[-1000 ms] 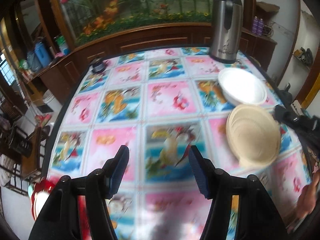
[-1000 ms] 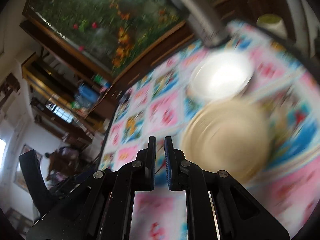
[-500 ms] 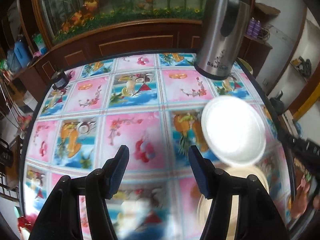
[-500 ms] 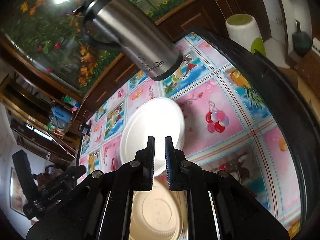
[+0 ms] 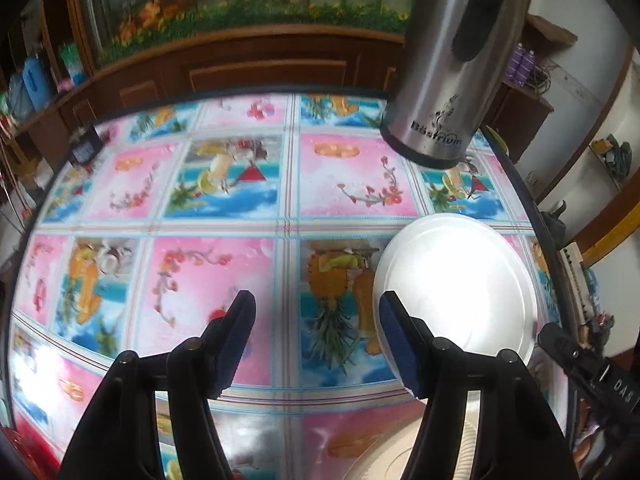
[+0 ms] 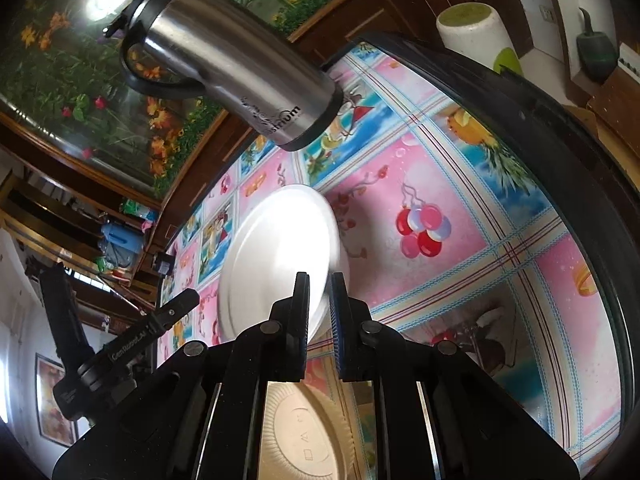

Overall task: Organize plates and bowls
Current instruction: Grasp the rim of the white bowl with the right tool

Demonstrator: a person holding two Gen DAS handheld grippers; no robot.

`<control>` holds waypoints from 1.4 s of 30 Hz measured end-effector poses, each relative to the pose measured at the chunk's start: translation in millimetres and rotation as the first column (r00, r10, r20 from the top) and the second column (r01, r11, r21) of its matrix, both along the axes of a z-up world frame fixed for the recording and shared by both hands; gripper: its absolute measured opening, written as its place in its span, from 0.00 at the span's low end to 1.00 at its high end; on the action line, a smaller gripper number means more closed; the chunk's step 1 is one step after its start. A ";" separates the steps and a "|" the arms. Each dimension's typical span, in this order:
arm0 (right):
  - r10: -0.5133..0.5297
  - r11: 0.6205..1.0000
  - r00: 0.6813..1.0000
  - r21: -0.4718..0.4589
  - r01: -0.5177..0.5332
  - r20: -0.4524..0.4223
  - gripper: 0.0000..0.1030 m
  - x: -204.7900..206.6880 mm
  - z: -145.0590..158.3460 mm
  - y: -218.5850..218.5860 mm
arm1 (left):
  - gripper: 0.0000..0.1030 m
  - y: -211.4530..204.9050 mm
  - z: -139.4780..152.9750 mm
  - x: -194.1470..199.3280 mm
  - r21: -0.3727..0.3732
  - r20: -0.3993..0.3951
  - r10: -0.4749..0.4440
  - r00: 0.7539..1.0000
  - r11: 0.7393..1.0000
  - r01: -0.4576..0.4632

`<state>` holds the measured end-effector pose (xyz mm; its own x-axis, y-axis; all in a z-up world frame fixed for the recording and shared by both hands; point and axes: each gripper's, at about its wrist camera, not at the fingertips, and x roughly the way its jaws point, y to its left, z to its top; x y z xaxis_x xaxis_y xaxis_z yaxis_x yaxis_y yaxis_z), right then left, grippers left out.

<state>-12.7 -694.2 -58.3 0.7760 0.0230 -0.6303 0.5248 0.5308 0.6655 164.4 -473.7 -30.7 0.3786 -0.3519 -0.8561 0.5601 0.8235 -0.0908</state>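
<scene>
While both grippers hang over the right side of the tabletop (image 5: 224, 264), neither holds anything. The left gripper (image 5: 316, 316) has its jaws parted, having just been opening a little, with only patterned cloth between them; its right jaw overlaps the near-left rim of the white bowl (image 5: 456, 284) in view, though contact cannot be confirmed. The right gripper (image 6: 320, 304) has its jaws closed with nothing between them, their tips just short of the bowl's near rim.

The bowl sits upside down near the right edge of the tabletop. A tan plate (image 6: 308, 432), also inverted, lies nearer the front edge, just beside the bowl and below both grippers.

Risks, as judged: the bowl looks light and smooth, so a closed jaw nudging its rim could skate it toward the right edge, which is close. A one-sided pinch on the thin rim could flip it. Stacking may need it turned over first.

Obstructions: a steel flask (image 5: 452, 60) stands at the far right corner, behind the bowl, limiting any push away. A small dark object (image 5: 84, 148) sits at the far left edge, well apart.
</scene>
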 end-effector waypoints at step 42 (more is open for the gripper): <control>-0.067 0.995 0.995 0.073 0.062 0.071 0.38 12.1 -28.0 -8.0 | 0.26 -42.7 -30.6 -4.5 -0.001 -0.101 -0.070 0.992 0.998 0.070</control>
